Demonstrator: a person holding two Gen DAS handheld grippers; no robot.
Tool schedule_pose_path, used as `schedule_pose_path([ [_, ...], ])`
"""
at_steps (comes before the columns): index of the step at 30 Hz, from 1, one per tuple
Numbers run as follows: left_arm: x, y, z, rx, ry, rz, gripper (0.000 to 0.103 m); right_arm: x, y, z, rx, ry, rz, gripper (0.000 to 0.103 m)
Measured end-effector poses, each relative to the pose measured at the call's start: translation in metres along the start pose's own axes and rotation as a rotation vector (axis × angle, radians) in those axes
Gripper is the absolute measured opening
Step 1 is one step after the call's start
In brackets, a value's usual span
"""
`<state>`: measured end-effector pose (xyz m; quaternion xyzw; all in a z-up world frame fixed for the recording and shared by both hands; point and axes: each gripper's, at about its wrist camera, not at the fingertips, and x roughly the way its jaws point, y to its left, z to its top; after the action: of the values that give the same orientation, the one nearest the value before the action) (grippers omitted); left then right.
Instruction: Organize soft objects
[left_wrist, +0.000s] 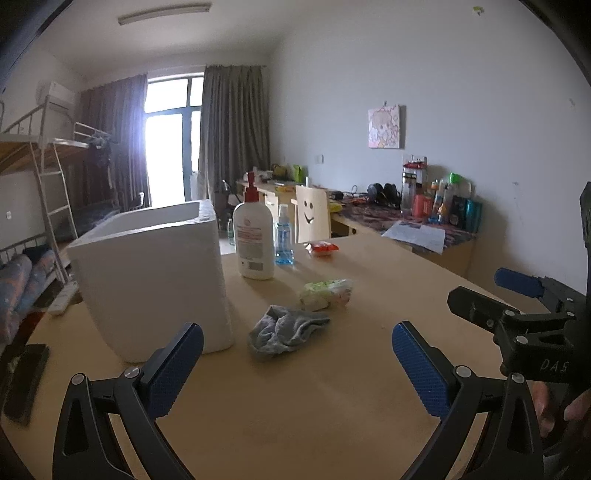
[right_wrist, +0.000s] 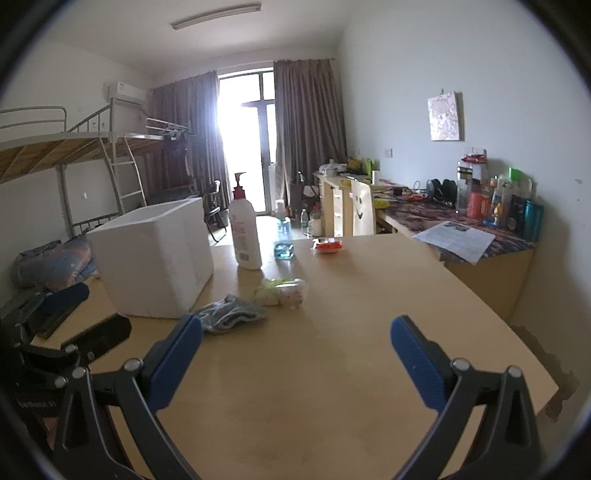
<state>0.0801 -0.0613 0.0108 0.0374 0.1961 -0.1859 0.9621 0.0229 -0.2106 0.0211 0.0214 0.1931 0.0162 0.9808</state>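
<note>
At the bottom of the left wrist view, the left gripper (left_wrist: 297, 365) is hovering over bare table (left_wrist: 314, 413) with its blue pads spread wide and nothing between them, presumably so they can drop around something soft. The right gripper (right_wrist: 295, 363) is sitting the same way at the bottom of its own view, jaws wide apart and empty; its black frame is also showing at the right edge of the left view, so the two tools are being held side by side, both facing the clutter.

Just beyond the left pads, near the middle of the frame, a crumpled grey cloth (left_wrist: 284, 332) is lying in a loose heap, close beside the lower right corner of the white foam box (left_wrist: 155, 273). I judge it the nearest thing to pick up, and the open-topped box the likely place for it. In the right view the cloth (right_wrist: 231, 312) is lying left of centre, just above the left pad.

A little farther back, a soft pack in green and white wrapping (left_wrist: 327, 293) is resting just behind the cloth. Beyond it, a white lotion pump bottle (left_wrist: 255, 236) and a small clear bottle of blue liquid (left_wrist: 284, 236) are standing upright beside the box, and an orange packet (left_wrist: 322, 248) is lying toward the far edge.

Nothing seems to be sorted yet.
</note>
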Motion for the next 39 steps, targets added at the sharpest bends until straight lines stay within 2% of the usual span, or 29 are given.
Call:
schedule_pose_path([
  [10,0.051,0.007,0.007,-0.017,0.127,-0.043,0.102,0.040,-0.011,0.012,-0.008,0.086,0.002,0.103],
  [16,0.080,0.010,0.006,-0.027,0.211,-0.044,0.099,0.067,-0.018,0.021,-0.009,0.139,0.013,0.103],
  [22,0.103,0.014,0.007,-0.031,0.261,-0.047,0.098,0.093,-0.021,0.025,-0.013,0.210,0.031,0.103],
  [32,0.138,0.019,0.002,-0.049,0.372,-0.022,0.090,0.130,-0.034,0.034,0.033,0.326,0.073,0.103],
  [39,0.154,0.027,-0.005,-0.073,0.427,-0.023,0.083,0.150,-0.031,0.039,0.007,0.376,0.086,0.103],
])
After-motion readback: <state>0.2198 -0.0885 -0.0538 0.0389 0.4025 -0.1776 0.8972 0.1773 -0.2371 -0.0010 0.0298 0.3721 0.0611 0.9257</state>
